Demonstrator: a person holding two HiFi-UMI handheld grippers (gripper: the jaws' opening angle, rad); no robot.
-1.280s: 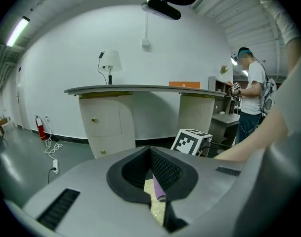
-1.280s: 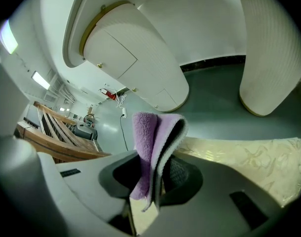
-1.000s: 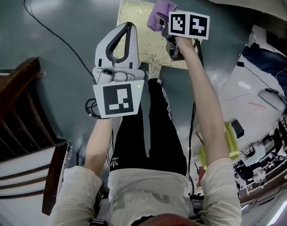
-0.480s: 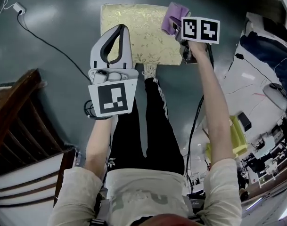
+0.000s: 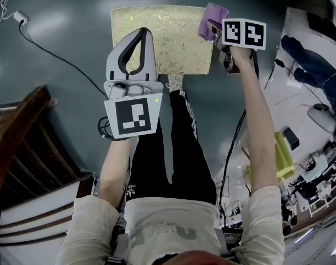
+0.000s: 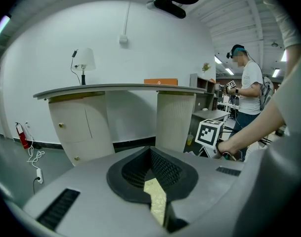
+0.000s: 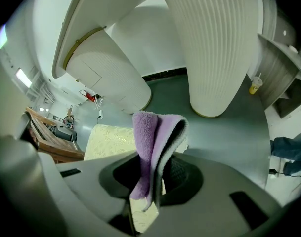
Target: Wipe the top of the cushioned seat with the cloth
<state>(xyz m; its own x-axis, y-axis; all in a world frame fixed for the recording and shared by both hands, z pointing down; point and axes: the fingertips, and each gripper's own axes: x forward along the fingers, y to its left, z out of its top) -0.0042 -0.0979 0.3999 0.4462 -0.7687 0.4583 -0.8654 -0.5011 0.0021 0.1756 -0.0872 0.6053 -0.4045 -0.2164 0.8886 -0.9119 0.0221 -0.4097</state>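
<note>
Nearest in, the left gripper is held over the near left part of the cushioned seat. Its jaws are pressed together with nothing caught between them, and only a sliver of the seat's gold patterned fabric is seen through the slit. A bit farther and to the right, the right gripper is clamped on the purple cloth, which is folded over and sticks out past the jaws. The cloth is placed right at the seat's far right corner; whether it's actually touching the fabric can't be told. Beyond the seat there's just grey floor, with a white cable lying at the far left.
</note>
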